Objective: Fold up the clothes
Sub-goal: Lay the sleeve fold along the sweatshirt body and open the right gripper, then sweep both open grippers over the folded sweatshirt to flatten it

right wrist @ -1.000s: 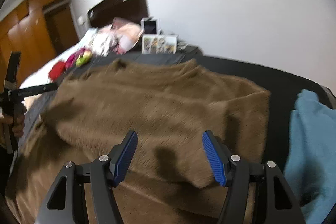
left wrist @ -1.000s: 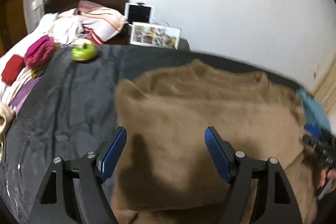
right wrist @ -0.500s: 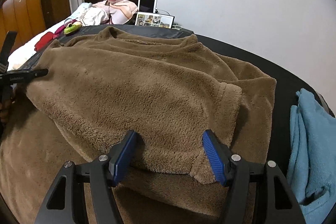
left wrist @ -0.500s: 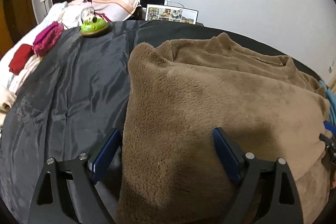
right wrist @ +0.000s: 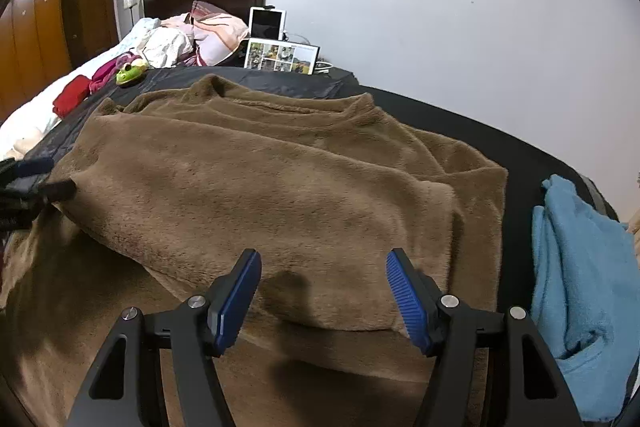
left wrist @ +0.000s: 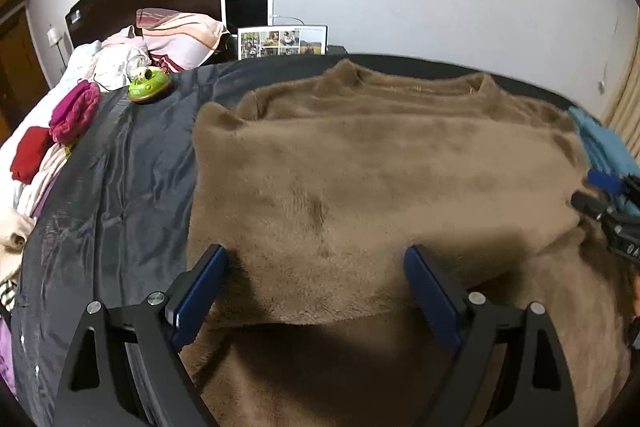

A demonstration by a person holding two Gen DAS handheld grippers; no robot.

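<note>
A brown fleece sweater (left wrist: 380,179) lies on a dark sheet (left wrist: 120,187) on the bed, its lower part folded up over the chest, collar at the far side. It also shows in the right wrist view (right wrist: 280,187). My left gripper (left wrist: 316,291) is open and empty, just above the folded edge at the sweater's left side. My right gripper (right wrist: 324,291) is open and empty above the folded edge at the right side. Each gripper shows at the edge of the other's view: the right gripper (left wrist: 608,199), the left gripper (right wrist: 28,179).
A blue garment (right wrist: 580,287) lies right of the sweater. A green toy (left wrist: 148,87), pink and red clothes (left wrist: 72,115), pillows (left wrist: 180,39), a photo frame (left wrist: 282,43) and a tablet (left wrist: 246,11) sit by the headboard. A white wall stands behind.
Both grippers, open throughout, have pulled back a little from the folded edge. The folded-over flap has settled flat on the sweater.
</note>
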